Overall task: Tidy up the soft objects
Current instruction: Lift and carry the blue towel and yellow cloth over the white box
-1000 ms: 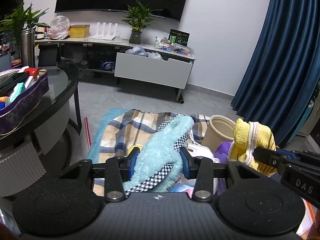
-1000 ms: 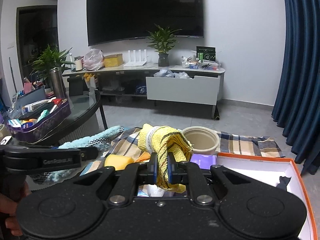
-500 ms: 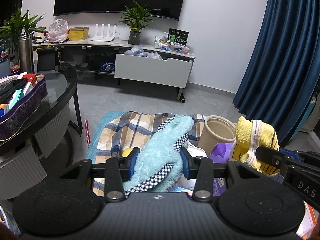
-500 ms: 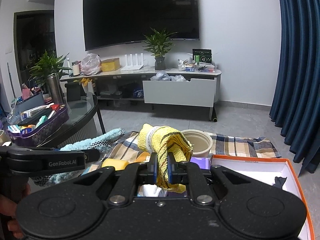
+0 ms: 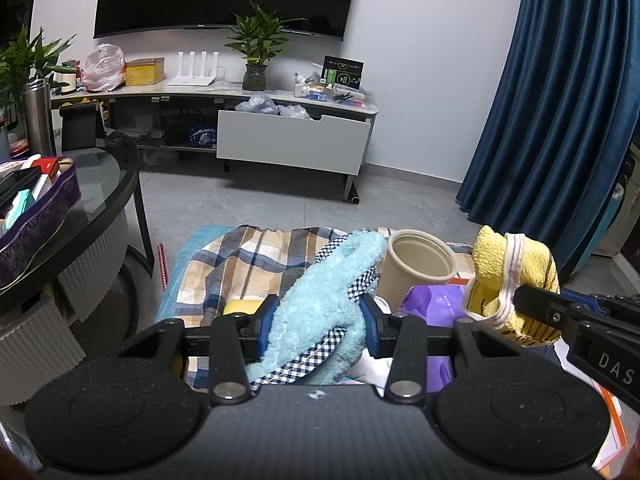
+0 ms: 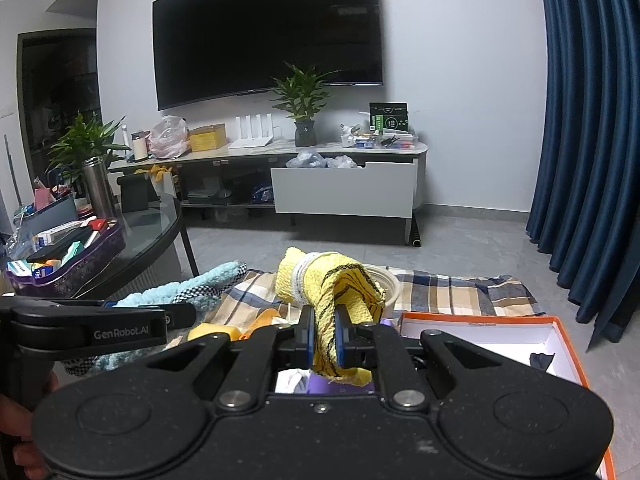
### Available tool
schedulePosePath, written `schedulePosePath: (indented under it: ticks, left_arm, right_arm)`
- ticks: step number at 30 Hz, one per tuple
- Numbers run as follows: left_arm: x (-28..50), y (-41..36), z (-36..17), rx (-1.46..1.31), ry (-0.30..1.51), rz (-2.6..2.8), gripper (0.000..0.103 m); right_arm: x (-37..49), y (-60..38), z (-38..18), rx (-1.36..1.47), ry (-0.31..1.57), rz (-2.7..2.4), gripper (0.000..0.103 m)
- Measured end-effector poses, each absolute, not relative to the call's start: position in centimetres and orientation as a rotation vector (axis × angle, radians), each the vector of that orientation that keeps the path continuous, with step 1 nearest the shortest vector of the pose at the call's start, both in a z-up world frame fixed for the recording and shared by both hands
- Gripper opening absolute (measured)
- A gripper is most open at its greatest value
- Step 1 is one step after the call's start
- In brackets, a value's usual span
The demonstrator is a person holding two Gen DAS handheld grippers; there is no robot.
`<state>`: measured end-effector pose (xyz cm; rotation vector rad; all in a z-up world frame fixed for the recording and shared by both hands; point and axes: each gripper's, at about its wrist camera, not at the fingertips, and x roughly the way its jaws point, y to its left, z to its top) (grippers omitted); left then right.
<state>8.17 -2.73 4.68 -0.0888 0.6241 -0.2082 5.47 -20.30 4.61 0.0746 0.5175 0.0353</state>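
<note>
The left gripper [image 5: 318, 322] stays clamped on a fluffy light-blue cloth with checked trim [image 5: 324, 300], raised just left of the beige round tub [image 5: 420, 266]; the right gripper [image 6: 324, 336] stays pinched tight on a yellow black-striped knit cloth [image 6: 332, 284] (bunched, lifted) in front of that tub; little has changed since a second ago, so I judge both cloths still await placing.

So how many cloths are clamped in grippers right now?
2: a light blue fluffy cloth in the left gripper, a yellow striped cloth in the right gripper. More may lie hidden below.
</note>
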Motion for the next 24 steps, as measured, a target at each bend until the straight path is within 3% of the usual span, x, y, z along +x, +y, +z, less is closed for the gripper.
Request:
schedulePosePath:
  ticks: [24]
  left_arm:
    - [8.5, -4.9, 4.3, -0.057, 0.636, -0.261, 0.043]
  right_arm:
    - [4.4, -22.9, 4.4, 0.104, 0.513, -0.032, 0.012]
